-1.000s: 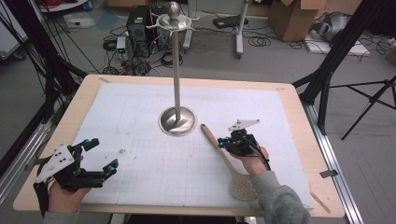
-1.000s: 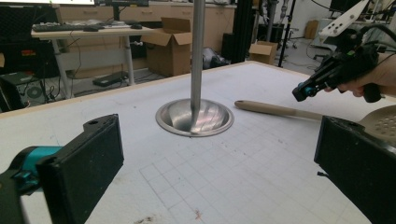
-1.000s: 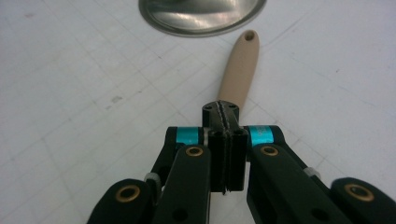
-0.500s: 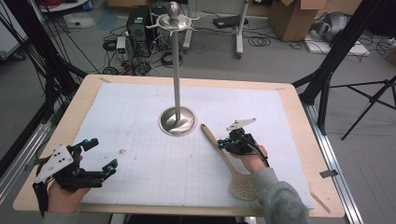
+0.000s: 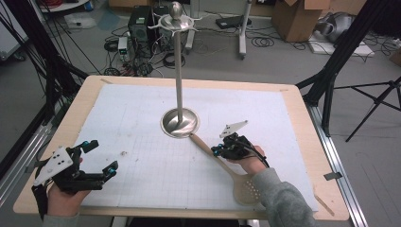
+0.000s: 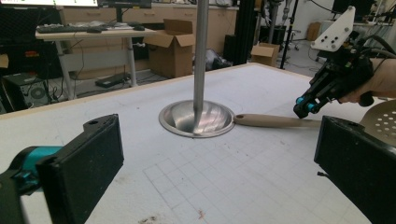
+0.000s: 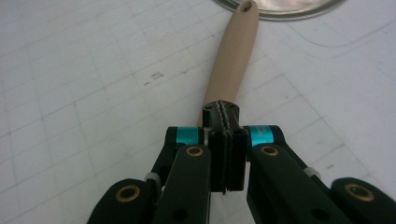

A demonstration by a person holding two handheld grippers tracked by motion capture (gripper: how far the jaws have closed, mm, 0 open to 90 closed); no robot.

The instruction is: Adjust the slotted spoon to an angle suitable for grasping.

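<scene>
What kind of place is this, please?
Probably a robotics lab or workshop: a computer tower and loose cables on the floor, cardboard boxes, and black tripod stands around the table.

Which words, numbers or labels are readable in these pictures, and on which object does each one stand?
No text is readable.
Right gripper: dark marks on its teal band, too blurred to read.
Slotted spatula: no print visible on its handle.
Cardboard boxes in the background: no legible print.

The slotted spoon (image 5: 222, 160) is looking like smooth, matt beige plastic. The stand (image 5: 179, 122) is showing polished, glossy metal, while the surface (image 5: 302, 118) is showing pale wood under a matt white gridded mat (image 5: 142, 118).
</scene>
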